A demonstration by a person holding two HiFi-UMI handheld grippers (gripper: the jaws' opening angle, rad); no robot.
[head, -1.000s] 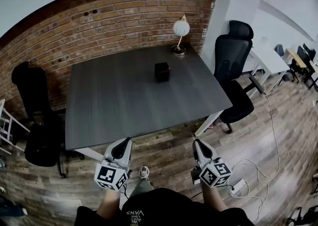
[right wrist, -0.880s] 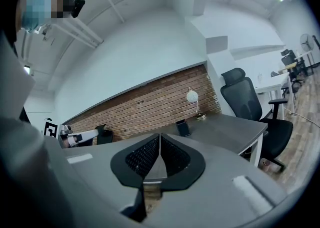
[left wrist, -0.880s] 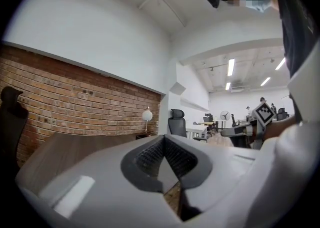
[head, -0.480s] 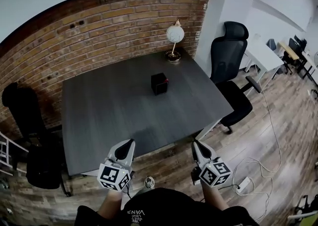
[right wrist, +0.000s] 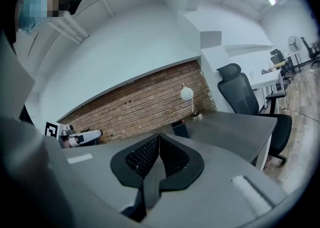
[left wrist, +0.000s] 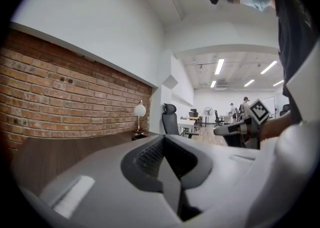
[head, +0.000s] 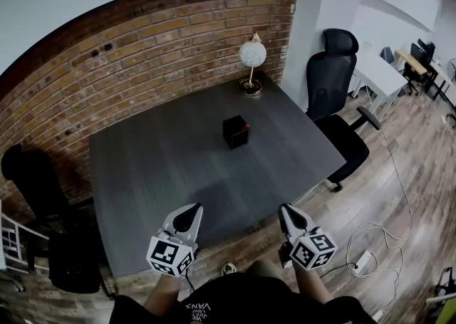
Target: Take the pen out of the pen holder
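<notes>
Hovering at the desk's [head: 164,166] near edge, left gripper [head: 191,210] and right gripper [head: 286,210] both have jaws pressed together, empty. Pen holder [head: 235,132] sits well apart, toward the far right corner, short of the lamp [head: 251,55]. Red pen [head: 246,127] tip shows. Best: steady holder, lift pen straight up.

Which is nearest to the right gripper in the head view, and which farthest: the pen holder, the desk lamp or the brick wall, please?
From the right gripper:
1. the pen holder, on the table, slightly left.
2. the desk lamp, at the table's far edge.
3. the brick wall, behind the table.
</notes>
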